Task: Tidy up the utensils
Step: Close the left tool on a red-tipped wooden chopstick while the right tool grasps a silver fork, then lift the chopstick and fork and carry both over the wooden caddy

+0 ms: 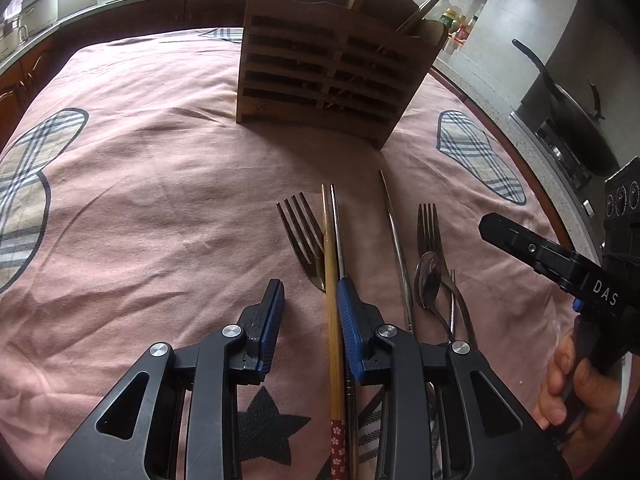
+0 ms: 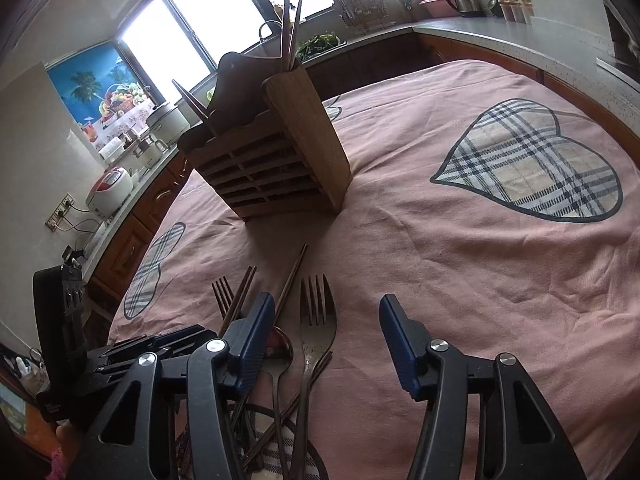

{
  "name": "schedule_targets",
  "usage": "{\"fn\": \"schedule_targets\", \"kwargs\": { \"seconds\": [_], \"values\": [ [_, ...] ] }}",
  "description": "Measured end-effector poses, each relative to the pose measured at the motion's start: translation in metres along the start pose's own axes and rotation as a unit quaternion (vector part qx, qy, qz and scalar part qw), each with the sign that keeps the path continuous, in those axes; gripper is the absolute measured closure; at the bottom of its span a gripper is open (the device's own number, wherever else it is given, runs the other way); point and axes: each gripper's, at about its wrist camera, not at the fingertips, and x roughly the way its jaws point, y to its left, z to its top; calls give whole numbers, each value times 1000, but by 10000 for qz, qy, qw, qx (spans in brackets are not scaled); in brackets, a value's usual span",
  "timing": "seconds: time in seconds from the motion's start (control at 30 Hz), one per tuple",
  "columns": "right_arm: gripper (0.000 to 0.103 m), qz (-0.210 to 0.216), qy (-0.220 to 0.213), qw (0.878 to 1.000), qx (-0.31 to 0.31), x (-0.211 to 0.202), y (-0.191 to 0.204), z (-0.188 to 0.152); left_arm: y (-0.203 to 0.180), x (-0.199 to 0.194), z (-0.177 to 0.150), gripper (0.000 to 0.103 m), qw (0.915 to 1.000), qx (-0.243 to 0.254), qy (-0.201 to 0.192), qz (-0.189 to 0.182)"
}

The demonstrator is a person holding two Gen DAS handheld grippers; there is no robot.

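A wooden utensil holder (image 1: 324,68) stands on the pink cloth, with chopsticks in its compartments; it also shows in the right wrist view (image 2: 272,164). Loose utensils lie in front of it: a wooden chopstick (image 1: 332,300), a fork (image 1: 302,232), a metal chopstick (image 1: 396,240), a second fork (image 1: 429,228) and a spoon (image 1: 428,276). My left gripper (image 1: 310,300) is open, low over the cloth, with the wooden chopstick between its fingers beside the right pad. My right gripper (image 2: 326,316) is open above a fork (image 2: 318,320) and a spoon (image 2: 280,350).
The pink tablecloth (image 2: 440,272) carries plaid heart patches (image 2: 532,164). Kitchen counters surround the table, with a black wok (image 1: 576,120) on a stove at the right and rice cookers (image 2: 110,188) at the left. The right gripper's body (image 1: 560,264) shows at the right of the left view.
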Motion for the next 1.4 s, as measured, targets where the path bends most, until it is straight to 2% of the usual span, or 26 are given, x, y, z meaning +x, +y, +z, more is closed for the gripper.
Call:
{"fn": "schedule_targets", "kwargs": {
  "seconds": [0.07,0.23,0.4,0.47,0.5,0.7,1.0,1.03,1.07,1.1,1.27,1.4],
  "values": [
    [53,-8,61,10000,-14,4,0,0,-2,1,3,78,10000,56,-7,25],
    [57,-22,183,9998,-48,17,-1,1,-4,6,10,78,9999,146,32,41],
    [67,-42,284,9995,-93,26,-1,2,-3,3,7,81,9995,292,106,51],
    [70,-52,314,9994,-125,29,-1,3,-2,2,1,92,9989,394,160,178],
    [70,-43,332,9994,-132,30,-1,3,-2,1,-2,94,9986,444,154,252],
    [73,-16,419,9988,-248,37,4,4,4,0,5,94,9994,257,181,170],
    [73,4,537,9978,-390,45,6,13,-9,20,25,93,9983,446,290,219],
    [75,10,545,9977,-410,46,7,13,-8,21,25,93,9984,439,296,197],
    [81,45,558,9976,-419,46,7,12,-8,20,25,94,9985,431,290,186],
    [81,36,556,9975,-425,45,8,12,-7,19,25,95,9986,414,266,176],
    [99,62,388,9984,-414,32,8,13,0,-2,21,97,9997,233,2,-21],
    [101,117,232,9988,-406,17,10,14,7,-29,16,97,9992,19,-358,-147]
  ]
}}
